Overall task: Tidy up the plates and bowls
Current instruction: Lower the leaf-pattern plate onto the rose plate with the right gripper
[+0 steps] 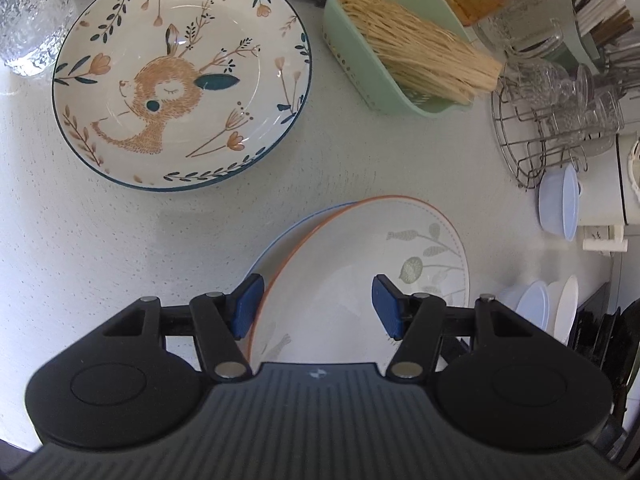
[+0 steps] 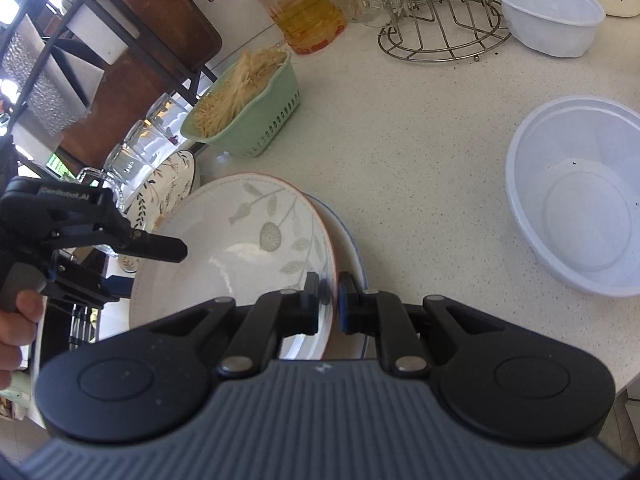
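A white leaf-patterned plate with an orange rim (image 2: pixel 240 248) hangs tilted over a blue-rimmed plate (image 2: pixel 350 240) on the counter. My right gripper (image 2: pixel 329 300) is shut on the orange-rimmed plate's near right rim. My left gripper (image 2: pixel 148 266), held by a hand, straddles the same plate's left rim with its jaws apart. In the left wrist view the left gripper (image 1: pixel 317 307) stands open, with the orange-rimmed plate (image 1: pixel 352 264) between its blue pads (image 1: pixel 248 306) and a sliver of the blue-rimmed plate (image 1: pixel 280 236) beneath. A plate painted with a brown animal and flowers (image 1: pixel 180 80) lies farther off.
A green basket of dry noodles (image 1: pixel 400 52), a red-lidded jar (image 2: pixel 300 12) and a wire rack with glasses (image 2: pixel 440 20) stand at the back. Translucent plastic bowls (image 2: pixel 580 200) (image 2: pixel 548 16) sit right of the plates. Upturned glasses (image 2: pixel 140 148) stand at the left.
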A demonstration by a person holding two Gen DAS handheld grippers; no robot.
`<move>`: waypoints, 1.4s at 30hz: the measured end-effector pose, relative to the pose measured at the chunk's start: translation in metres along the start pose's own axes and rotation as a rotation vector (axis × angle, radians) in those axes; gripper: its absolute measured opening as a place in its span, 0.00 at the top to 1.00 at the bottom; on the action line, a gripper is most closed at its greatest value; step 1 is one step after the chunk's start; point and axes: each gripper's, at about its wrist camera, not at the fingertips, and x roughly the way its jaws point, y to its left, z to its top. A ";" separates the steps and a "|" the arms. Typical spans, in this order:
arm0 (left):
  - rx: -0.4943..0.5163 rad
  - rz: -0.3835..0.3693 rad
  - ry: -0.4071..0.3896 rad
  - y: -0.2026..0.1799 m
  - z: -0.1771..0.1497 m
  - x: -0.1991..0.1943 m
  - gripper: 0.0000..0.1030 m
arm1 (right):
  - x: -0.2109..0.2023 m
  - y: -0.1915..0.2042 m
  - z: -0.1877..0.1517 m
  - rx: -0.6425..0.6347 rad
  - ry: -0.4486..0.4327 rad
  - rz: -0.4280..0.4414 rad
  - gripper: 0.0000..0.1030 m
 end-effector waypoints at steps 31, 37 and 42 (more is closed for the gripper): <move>0.077 0.022 -0.127 -0.015 -0.011 -0.026 0.37 | -0.014 0.013 0.021 -0.122 -0.071 -0.029 0.89; 0.118 0.041 -0.228 -0.021 -0.032 -0.048 0.37 | -0.046 0.015 0.040 -0.146 -0.121 0.013 0.89; 0.136 0.056 -0.298 -0.021 -0.053 -0.068 0.37 | -0.073 0.023 0.052 -0.218 -0.163 0.030 0.88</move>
